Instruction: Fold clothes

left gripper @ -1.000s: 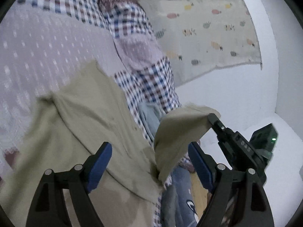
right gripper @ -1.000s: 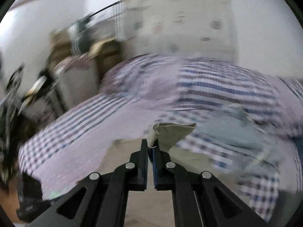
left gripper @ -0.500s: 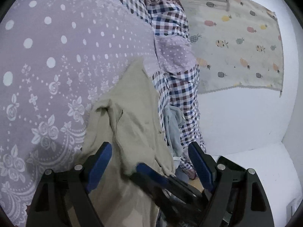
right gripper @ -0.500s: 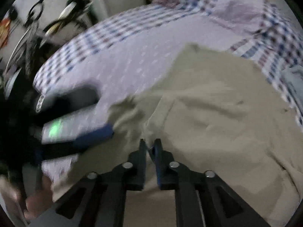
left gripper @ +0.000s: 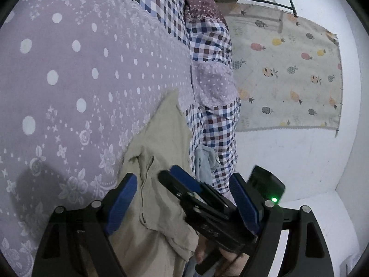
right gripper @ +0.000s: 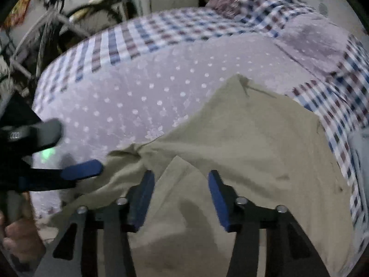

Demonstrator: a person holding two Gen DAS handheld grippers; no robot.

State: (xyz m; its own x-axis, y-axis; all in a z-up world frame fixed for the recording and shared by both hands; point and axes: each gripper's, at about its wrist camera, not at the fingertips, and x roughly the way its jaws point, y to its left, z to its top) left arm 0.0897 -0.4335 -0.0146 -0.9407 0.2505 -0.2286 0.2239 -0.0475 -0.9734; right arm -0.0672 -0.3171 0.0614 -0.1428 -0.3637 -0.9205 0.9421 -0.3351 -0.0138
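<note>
A khaki garment (left gripper: 159, 143) lies spread on the bed, and the right wrist view shows it (right gripper: 253, 143) from above. My right gripper (right gripper: 180, 175) points down over its near part. Its jaws are opening and a folded corner (right gripper: 177, 164) lies between the pads, which do not press on it. My left gripper (left gripper: 182, 177) is open and low over the garment's near end, with nothing gripped. The right gripper (left gripper: 173, 176) sits between the left one's fingers. One blue pad (right gripper: 80, 169) of the left gripper reaches the garment's left edge.
The bed has a purple dotted cover (left gripper: 80, 80) and a checked quilt (left gripper: 212, 124) along its far side. A light blue garment (left gripper: 203, 161) lies beside the khaki one. A pineapple-print cloth (left gripper: 288, 80) hangs on the wall. Bicycles (right gripper: 57, 23) stand behind the bed. A hand (right gripper: 18, 237) holds the left gripper.
The right gripper came down with the khaki corner, laid it on the garment, and its jaws parted from shut. The left gripper sank toward the bed and rolled, staying open.
</note>
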